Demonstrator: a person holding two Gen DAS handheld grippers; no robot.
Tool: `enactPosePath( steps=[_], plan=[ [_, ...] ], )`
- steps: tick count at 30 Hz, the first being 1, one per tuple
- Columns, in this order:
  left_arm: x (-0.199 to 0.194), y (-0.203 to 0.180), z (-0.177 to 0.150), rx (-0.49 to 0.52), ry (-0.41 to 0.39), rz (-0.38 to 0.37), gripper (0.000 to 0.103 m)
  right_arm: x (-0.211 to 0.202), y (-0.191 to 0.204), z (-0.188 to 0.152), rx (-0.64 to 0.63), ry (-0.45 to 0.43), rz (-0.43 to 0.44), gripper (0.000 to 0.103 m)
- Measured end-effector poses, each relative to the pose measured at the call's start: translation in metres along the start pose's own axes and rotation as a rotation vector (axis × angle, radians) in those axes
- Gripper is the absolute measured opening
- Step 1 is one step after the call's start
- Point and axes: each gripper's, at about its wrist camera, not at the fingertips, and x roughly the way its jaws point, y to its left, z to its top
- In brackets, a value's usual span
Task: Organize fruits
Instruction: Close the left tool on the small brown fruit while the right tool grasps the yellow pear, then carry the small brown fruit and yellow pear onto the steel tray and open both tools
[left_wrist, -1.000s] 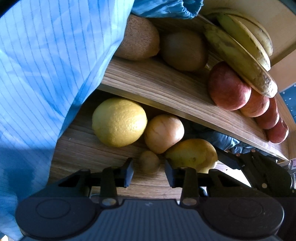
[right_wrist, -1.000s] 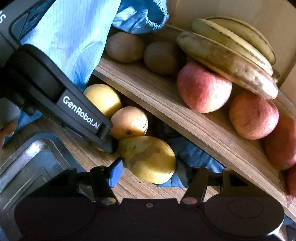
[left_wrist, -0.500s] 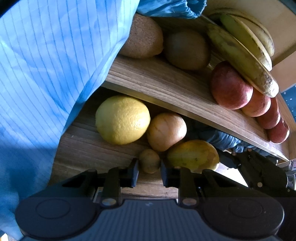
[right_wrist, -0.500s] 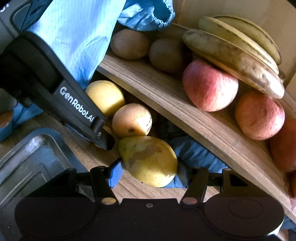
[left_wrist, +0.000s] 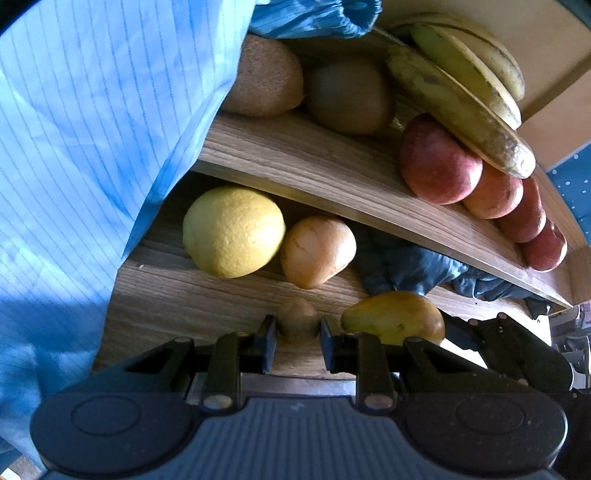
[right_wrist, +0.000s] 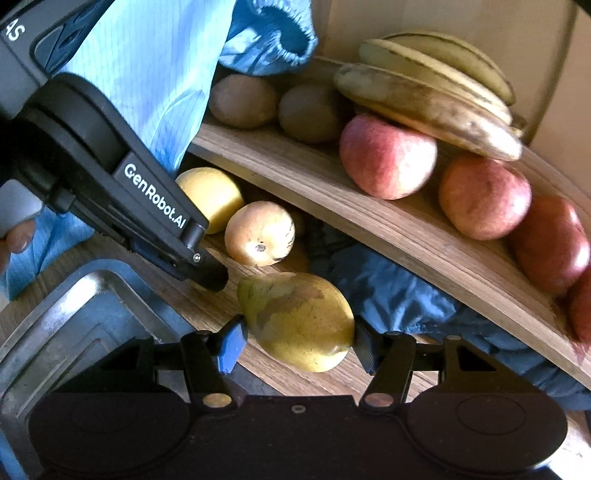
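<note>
Bananas (left_wrist: 461, 92) lie on apples (left_wrist: 439, 162) — shelf (left_wrist: 332, 173) above the lemon (left_wrist: 232, 230).

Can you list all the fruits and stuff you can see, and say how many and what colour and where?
bananas: a bunch, yellow with brown marks, top shelf, lying on the apples
apples: at least four, red, row on the top shelf
kiwis: two, brown, top shelf, left of the apples
lemon: one, yellow, lower shelf
pear: one, tan-orange, right of the lemon
small kiwi: one, brown, between the left jaws
mango: one, yellow-green, between the right jaws
cloth: dark blue, under the top shelf
tray: one, metal, lower left
sleeve: light blue, striped
left gripper: black
right gripper: black
</note>
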Motion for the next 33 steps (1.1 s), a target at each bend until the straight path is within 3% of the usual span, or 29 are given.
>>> enactPosePath(
  steps=[15,33],
  plan=[
    [-0.004,-0.023,-0.013,0.081,0.004,-0.026,0.027,-0.03,-0.014,-0.005,0.098,-0.025,-0.068,0.062],
    [-0.005,-0.052,-0.041,0.209,0.068,-0.086,0.027,-0.066,-0.013,-0.044,0.247,-0.001,-0.153,0.061]
  ],
)
